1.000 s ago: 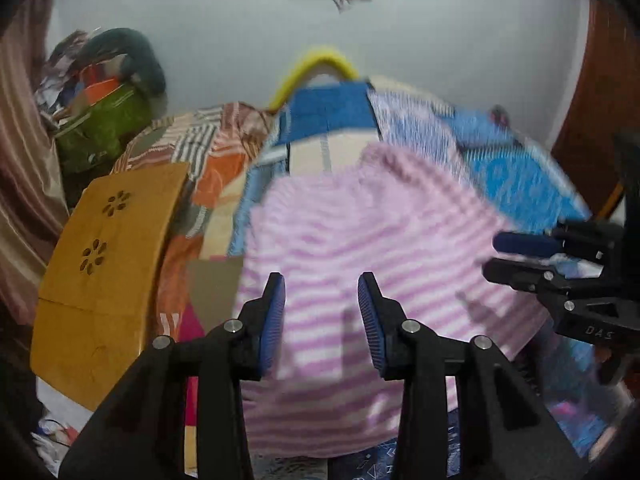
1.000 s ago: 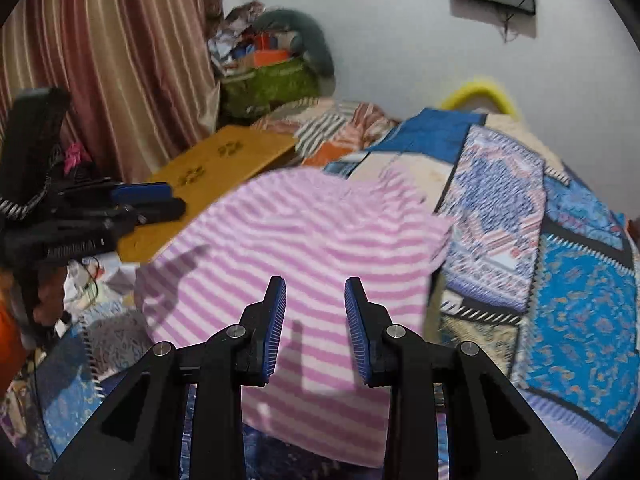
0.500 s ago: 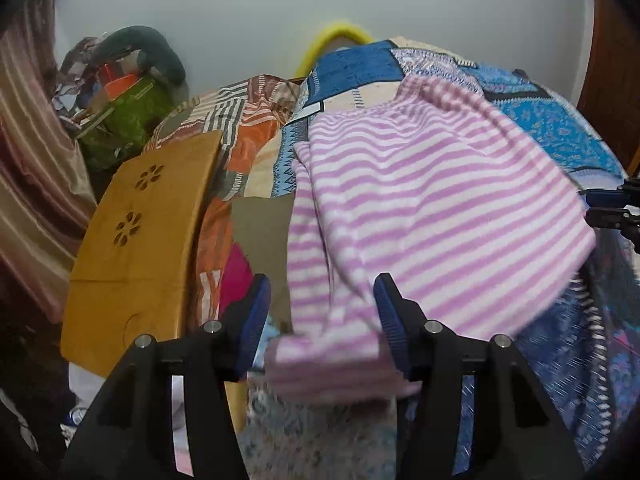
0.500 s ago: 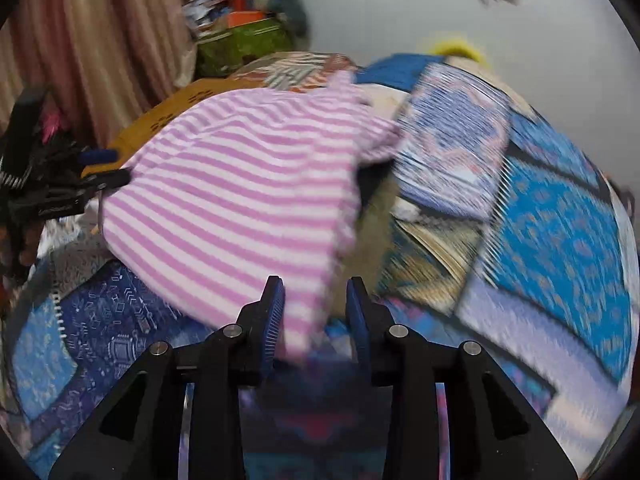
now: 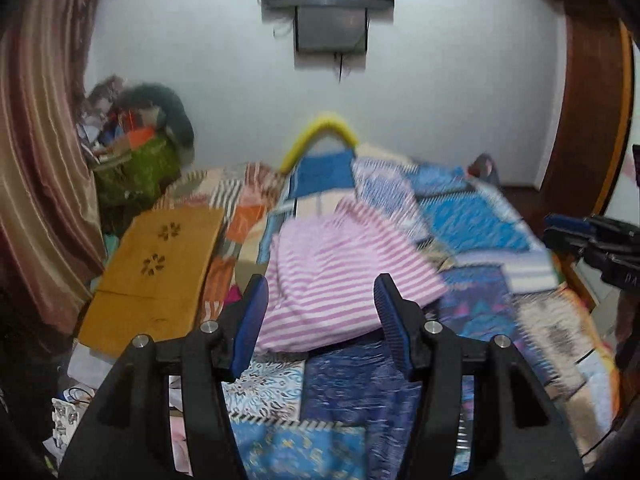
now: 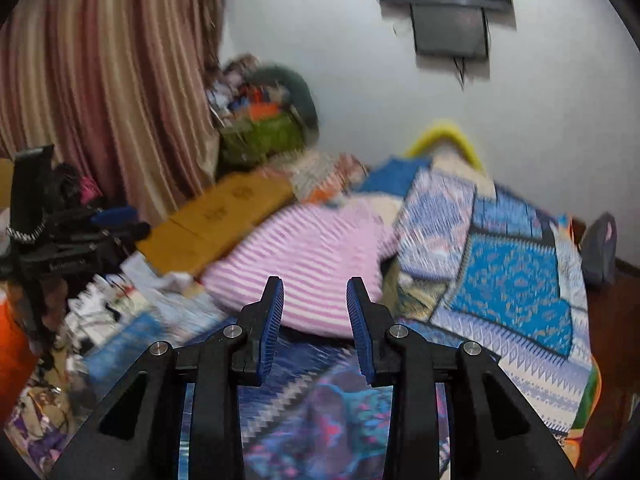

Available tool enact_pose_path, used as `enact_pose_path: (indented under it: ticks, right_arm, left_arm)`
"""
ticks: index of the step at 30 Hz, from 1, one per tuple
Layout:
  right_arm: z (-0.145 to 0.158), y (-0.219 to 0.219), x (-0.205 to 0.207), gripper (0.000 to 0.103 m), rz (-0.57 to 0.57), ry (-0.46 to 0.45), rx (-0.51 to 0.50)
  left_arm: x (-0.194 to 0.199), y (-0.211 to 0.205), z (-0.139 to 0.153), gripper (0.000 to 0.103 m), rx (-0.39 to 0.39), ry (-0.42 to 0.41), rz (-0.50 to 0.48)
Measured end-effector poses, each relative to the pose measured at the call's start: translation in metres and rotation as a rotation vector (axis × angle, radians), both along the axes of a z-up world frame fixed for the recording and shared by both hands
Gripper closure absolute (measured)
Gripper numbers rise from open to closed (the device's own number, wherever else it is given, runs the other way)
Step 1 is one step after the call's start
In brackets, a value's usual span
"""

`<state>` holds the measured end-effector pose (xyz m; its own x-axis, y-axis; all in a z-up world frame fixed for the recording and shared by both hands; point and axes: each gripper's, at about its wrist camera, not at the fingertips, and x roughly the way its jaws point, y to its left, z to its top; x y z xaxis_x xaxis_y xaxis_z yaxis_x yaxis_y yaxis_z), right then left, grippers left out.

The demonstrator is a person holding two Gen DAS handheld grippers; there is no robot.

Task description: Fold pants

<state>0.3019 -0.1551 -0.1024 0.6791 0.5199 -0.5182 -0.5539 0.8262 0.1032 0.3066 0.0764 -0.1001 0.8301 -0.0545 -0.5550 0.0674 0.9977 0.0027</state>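
Left wrist view: left gripper (image 5: 318,320) at 6 o'clock, jaws apart and empty, having just been opening with nothing between them. Right gripper (image 6: 315,322) likewise parted, clamping nothing, pitched downward over the bed (image 6: 516,292). Beyond both, the pink striped pants (image 5: 340,276) lie released in a folded bundle on the patchwork bedspread, toward 12 o'clock; at least one fold looks made. Edges appear uneven, so a further fold or smoothing probably remains. Wooden board (image 5: 156,268) at 10 o'clock.
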Motion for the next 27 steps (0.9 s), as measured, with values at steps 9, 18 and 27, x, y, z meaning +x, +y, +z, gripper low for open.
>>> enact_pose_path:
  ticks: [9,18,27]
  right_arm:
    - [0.071,0.005,-0.11,0.073,0.034,-0.202,0.133]
    - [0.092,0.008,-0.191,0.072,0.024,-0.351,0.202]
    - [0.084,0.007,-0.212,0.03,-0.037,-0.408,0.241]
  left_arm:
    - [-0.12,-0.026,0.081,0.047,-0.011,-0.219,0.005]
    - [-0.218,-0.046,0.107,0.034,-0.065,-0.382,-0.019]
    - [-0.245,-0.056,0.103,0.009,-0.05,-0.413,0.008]
